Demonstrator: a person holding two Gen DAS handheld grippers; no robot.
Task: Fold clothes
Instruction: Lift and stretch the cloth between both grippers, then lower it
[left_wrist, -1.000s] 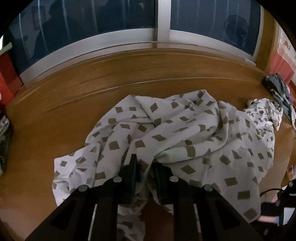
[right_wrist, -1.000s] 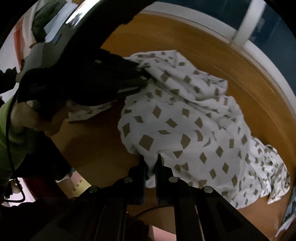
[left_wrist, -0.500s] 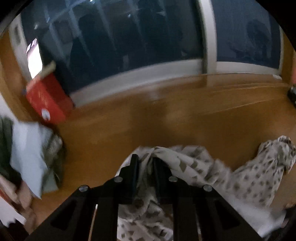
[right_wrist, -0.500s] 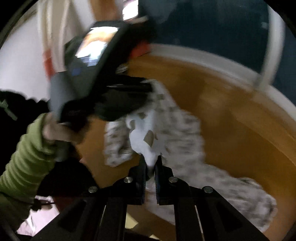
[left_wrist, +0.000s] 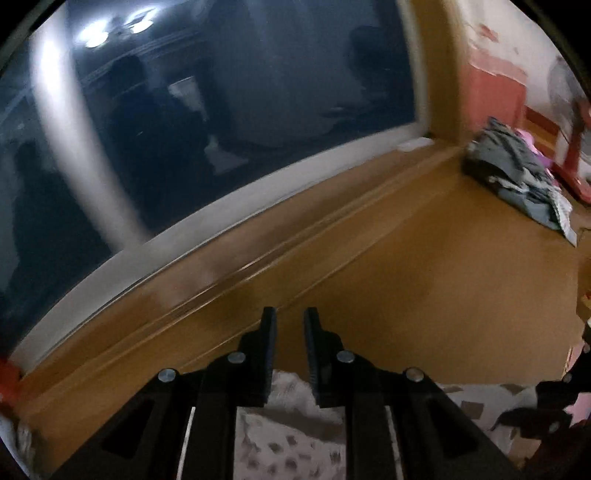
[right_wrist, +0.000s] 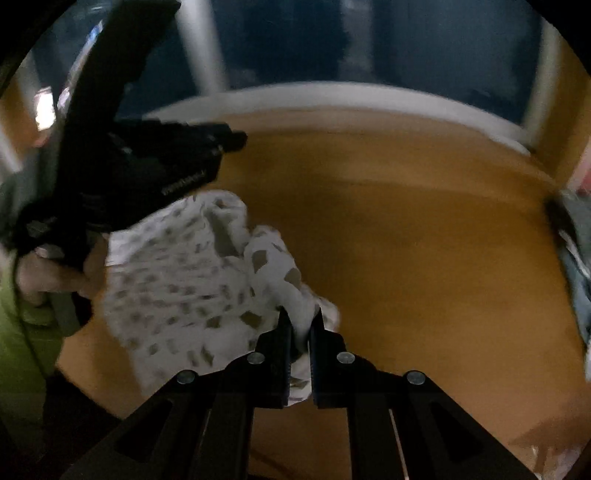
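The right gripper clamps a bunched edge of the cloth, holding it up off the floor (likely to shake it flat). The left gripper stands apart, empty, with cloth below it.

Left hand-held gripper has released the cloth, now lifted.

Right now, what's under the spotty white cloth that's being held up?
The spotty cloth hangs off the brown wooden floor, pinched in the right gripper. Bare floor shows below its lower edge. What lies directly behind the cloth is covered.
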